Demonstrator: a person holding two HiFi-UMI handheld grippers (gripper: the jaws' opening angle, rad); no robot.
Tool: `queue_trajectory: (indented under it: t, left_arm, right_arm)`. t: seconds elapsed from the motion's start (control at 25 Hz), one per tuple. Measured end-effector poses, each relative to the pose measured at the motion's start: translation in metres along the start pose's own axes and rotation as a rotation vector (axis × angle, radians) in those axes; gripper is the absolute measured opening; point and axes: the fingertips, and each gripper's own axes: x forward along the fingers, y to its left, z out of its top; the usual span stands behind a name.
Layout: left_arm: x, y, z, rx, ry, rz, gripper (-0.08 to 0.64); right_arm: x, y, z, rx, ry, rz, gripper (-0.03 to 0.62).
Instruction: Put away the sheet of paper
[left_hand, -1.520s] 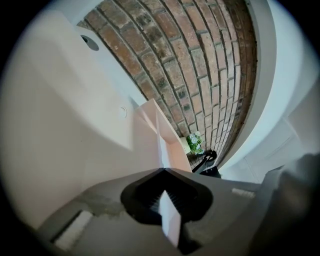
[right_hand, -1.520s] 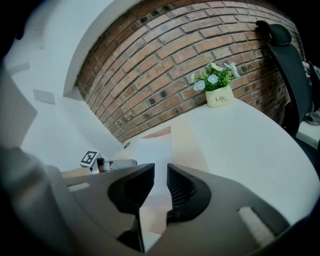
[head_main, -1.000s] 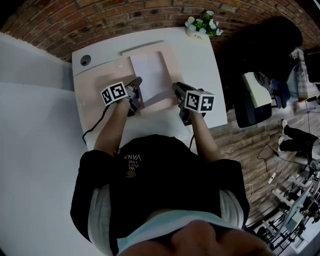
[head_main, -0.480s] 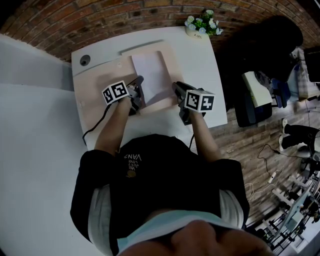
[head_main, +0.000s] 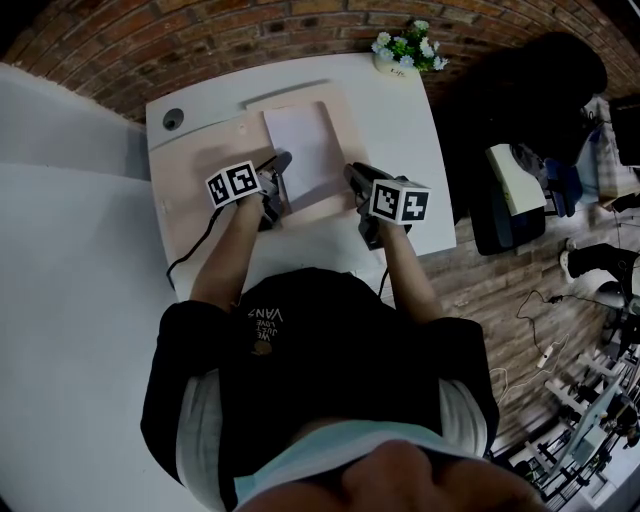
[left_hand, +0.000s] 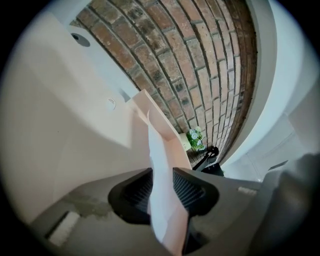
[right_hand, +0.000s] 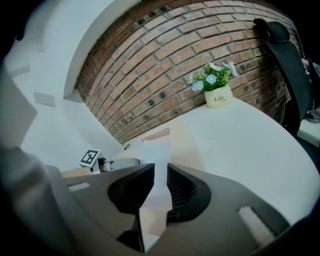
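1 sheet of paper (head_main: 300, 150) lay on the beige folder (head_main: 338, 140), edge loose between left gripper (head_main: 283, 160) jaws that had just been opening; right gripper (head_main: 352, 171) narrowly apart, empty. Folder closing likely remained.

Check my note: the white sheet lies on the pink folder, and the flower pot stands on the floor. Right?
No: the flower pot stands on the white table, at its far corner by the brick wall; the right gripper view shows it. The sheet does lie on the pink folder.
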Motion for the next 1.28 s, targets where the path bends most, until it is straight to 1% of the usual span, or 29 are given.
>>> queue_trajectory:
  t: [0.08, 0.28, 0.68, 0.92, 1.12, 1.28]
  left_arm:
    - [-0.001, 0.000, 0.001, 0.014, 0.000, 0.012, 0.138]
    - [-0.007, 0.001, 0.002, 0.040, 0.011, 0.029, 0.165]
    - [-0.027, 0.012, 0.010, 0.052, -0.001, 0.048, 0.170]
    - [-0.042, 0.012, 0.015, 0.062, -0.007, 0.028, 0.170]
    - [-0.056, 0.006, 0.023, 0.079, -0.044, -0.023, 0.170]
    - [-0.064, 0.003, 0.023, 0.106, -0.046, -0.045, 0.170]
  right_arm:
    - [0.000, 0.001, -0.001, 0.001, -0.001, 0.000, 0.077]
    - [0.001, 0.006, -0.002, 0.001, -0.006, 0.001, 0.077]
    - [0.002, 0.019, -0.006, 0.001, -0.029, -0.015, 0.077]
    - [0.004, 0.034, -0.009, -0.004, -0.050, -0.018, 0.077]
    - [0.002, 0.046, -0.013, -0.005, -0.080, -0.029, 0.075]
    - [0.001, 0.053, -0.017, -0.012, -0.097, -0.043, 0.060]
